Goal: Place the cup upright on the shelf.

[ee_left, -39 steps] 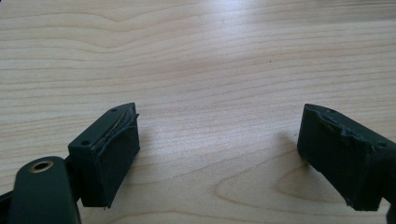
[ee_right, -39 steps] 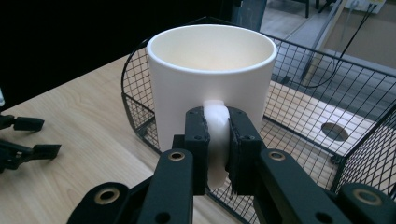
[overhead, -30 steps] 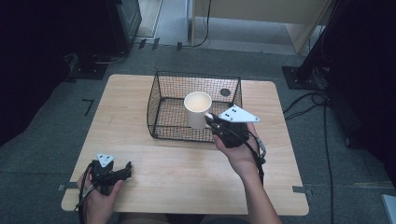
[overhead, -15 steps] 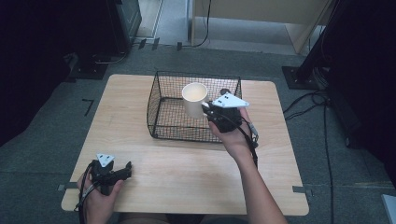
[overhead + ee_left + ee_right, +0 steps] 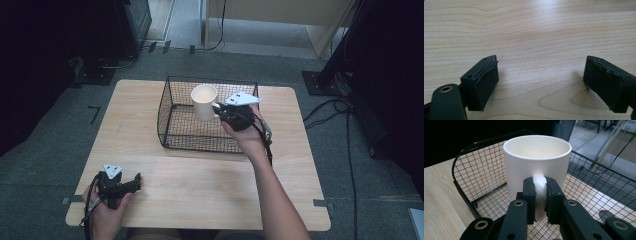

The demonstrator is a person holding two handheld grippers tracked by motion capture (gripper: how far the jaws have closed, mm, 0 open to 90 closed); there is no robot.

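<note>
Since a second ago your right gripper has carried the mug from the wire basket's near wall to over its middle, upright. Right gripper view: jaws clamped on the mug's handle, one pad each side, basket mesh below. Your left gripper stays parked well off the basket's near-left corner; left gripper view shows its jaws wide apart, empty, over bare table.
</note>
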